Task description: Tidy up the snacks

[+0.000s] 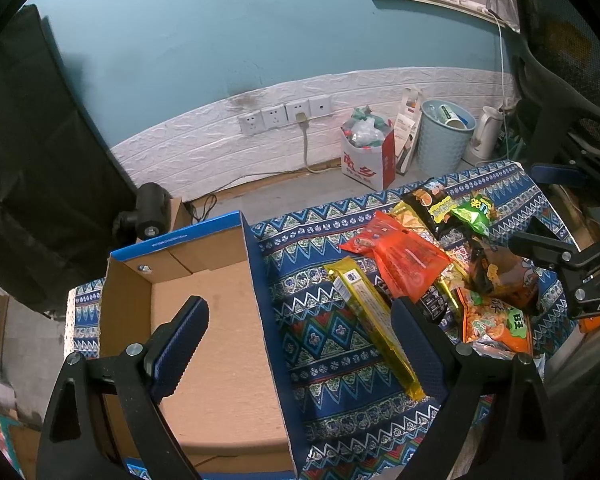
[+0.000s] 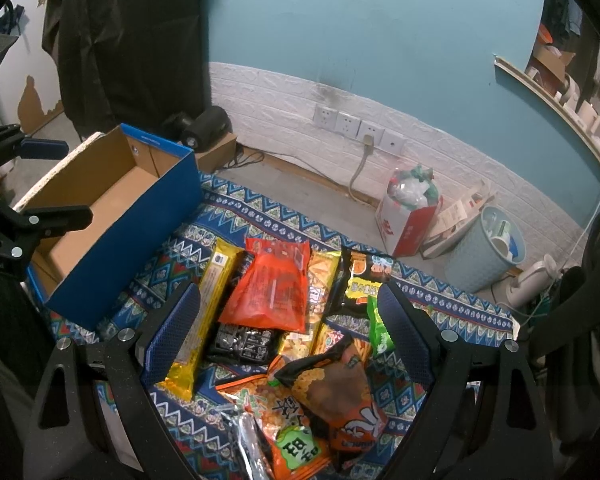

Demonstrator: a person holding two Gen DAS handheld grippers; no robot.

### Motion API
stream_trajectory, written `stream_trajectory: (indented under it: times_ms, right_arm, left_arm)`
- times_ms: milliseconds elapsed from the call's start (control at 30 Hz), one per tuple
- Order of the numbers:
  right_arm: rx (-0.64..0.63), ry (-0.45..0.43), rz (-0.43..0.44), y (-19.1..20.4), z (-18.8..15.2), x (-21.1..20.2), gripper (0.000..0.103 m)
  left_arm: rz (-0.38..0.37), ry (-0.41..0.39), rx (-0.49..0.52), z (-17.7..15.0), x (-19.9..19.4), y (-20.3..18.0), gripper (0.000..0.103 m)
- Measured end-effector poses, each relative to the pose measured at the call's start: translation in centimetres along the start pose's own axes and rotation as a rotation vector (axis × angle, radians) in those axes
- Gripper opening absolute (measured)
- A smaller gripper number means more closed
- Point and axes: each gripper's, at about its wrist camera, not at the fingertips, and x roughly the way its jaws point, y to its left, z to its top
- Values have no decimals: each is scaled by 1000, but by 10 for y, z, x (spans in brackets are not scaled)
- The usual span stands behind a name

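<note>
The snacks lie heaped on a patterned cloth [image 1: 328, 344], just right of an open cardboard box [image 1: 220, 360] with blue outer walls. The left claw [image 1: 300, 332] hangs spread wide and holds nothing: one finger is over the bare box floor, the other by the long yellow packet [image 1: 374, 328] beside the box. The right claw [image 2: 290, 334] is also wide and empty, straddling the pile above the red bag [image 2: 272, 292], with an orange bag [image 2: 296, 436] nearest the camera and a green packet [image 2: 378, 330] by its right finger
</note>
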Motion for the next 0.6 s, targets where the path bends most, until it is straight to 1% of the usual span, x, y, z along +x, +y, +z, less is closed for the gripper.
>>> stream_trajectory:
  times_ms: [600]
  right_arm:
    - [-4,3,0,0,-2,0,89]
  left_arm:
    - [-5,3,5,-2,-1,-3,94]
